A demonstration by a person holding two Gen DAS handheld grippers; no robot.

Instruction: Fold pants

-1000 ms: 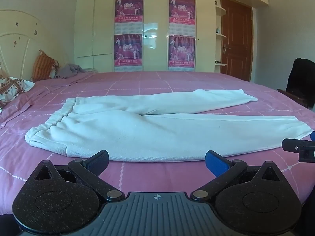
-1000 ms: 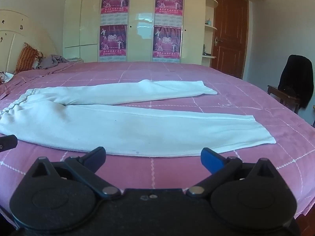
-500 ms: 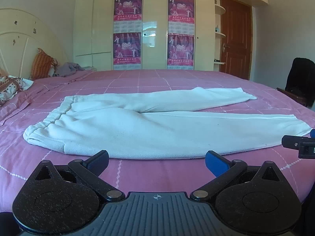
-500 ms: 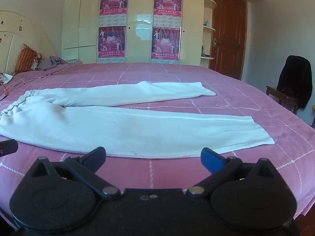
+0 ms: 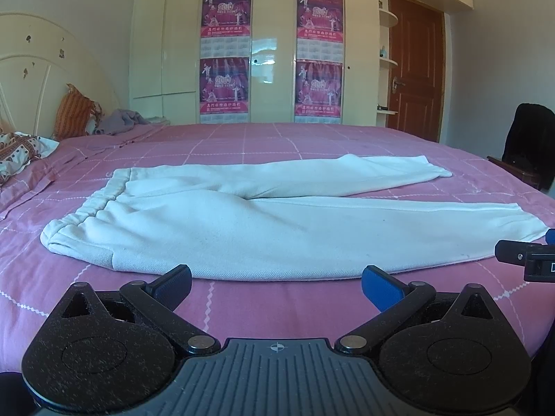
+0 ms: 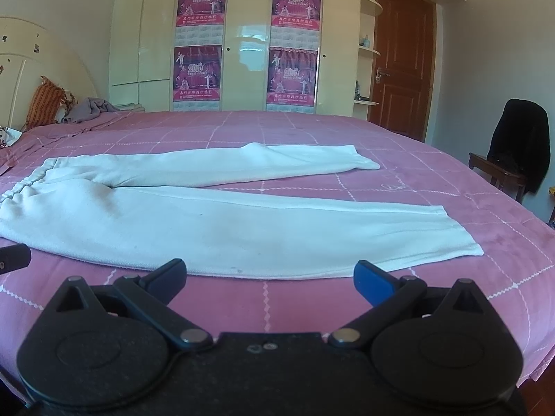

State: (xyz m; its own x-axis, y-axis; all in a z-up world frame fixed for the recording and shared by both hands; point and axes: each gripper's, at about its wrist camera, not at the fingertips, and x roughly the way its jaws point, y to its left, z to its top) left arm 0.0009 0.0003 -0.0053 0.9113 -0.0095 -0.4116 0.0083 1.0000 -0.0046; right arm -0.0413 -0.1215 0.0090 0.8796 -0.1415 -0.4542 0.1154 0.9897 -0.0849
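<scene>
So the pants (image 5: 242, 228) are laid out flat on the bed (image 5: 263, 308), white and thick, kind of a fleecy sweatpants knit with a gathered elastic waistband (image 5: 86, 208) and ribbed-looking cuffs. Their long axis runs side to side across both views, waistband off to the left, leg ends to the right. The two legs are splayed in a narrow V, the far leg angling away and the near leg (image 6: 277, 235) lying along the edge closest to the claws.

Both claws sit just short of that near edge, over bare pink checked bedspread. The left claw (image 5: 275, 280) is spread wide with nothing in it, and it faces the waist and hip part, so it's the nearer one to the waistband. The right claw (image 6: 270, 277) is likewise spread wide and empty, facing the lower part of the near leg, with the cuff (image 6: 464, 242) off to its right.

My guess is nothing's folded yet, and the soft fabric will sag if pinched at one spot only.
</scene>
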